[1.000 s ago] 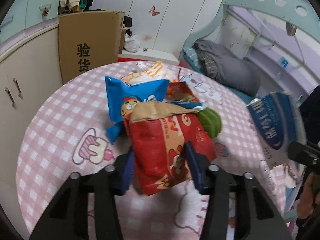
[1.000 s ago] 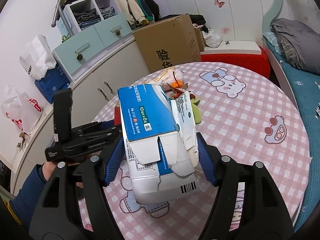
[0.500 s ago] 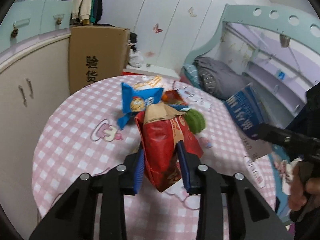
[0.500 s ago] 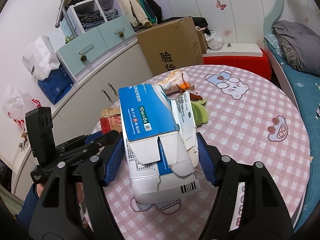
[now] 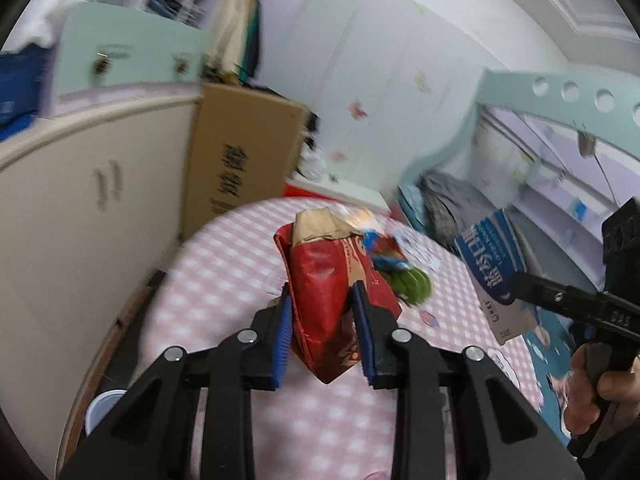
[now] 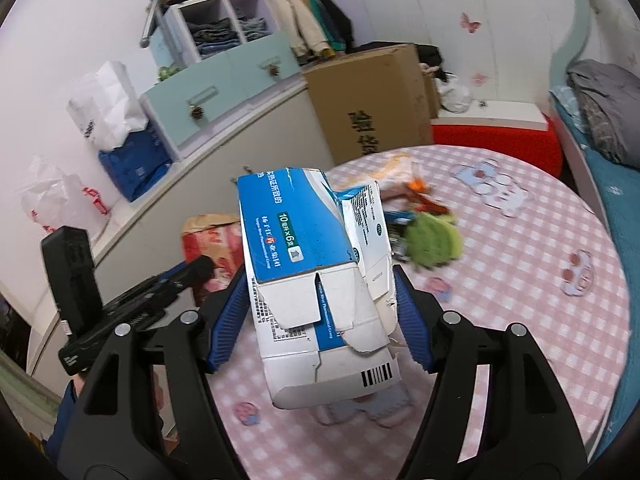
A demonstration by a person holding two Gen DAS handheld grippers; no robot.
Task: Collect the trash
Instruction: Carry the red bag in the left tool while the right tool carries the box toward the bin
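Lifted off the pink checked tablecloth (image 5: 224,280) since a second ago, the red snack bag (image 5: 324,280) now hangs clear of the litter it lay among, and the blue cartoon wrapper beside it has dropped from the left view; the left gripper (image 5: 323,330) has narrowed on the bag and its jaws are closing further, blue ribbed pads pressing the crinkled foil from both sides, so the bag is pinched low and stands nearly upright with its torn brown paper lining splayed at the top; the right gripper (image 6: 320,320) clamps the blue and white medicine carton (image 6: 316,280) across its width, jaws wide because the box is wide, and carries it above the table (image 6: 560,360) with its flaps ragged and the barcode end toward the camera; holding one piece in each tool probably lets both go to a bin in one trip, though no bin shows; left on the cloth are a fuzzy green scrap (image 6: 434,240) and orange wrappers (image 6: 416,188), near a large cardboard box (image 6: 372,100).
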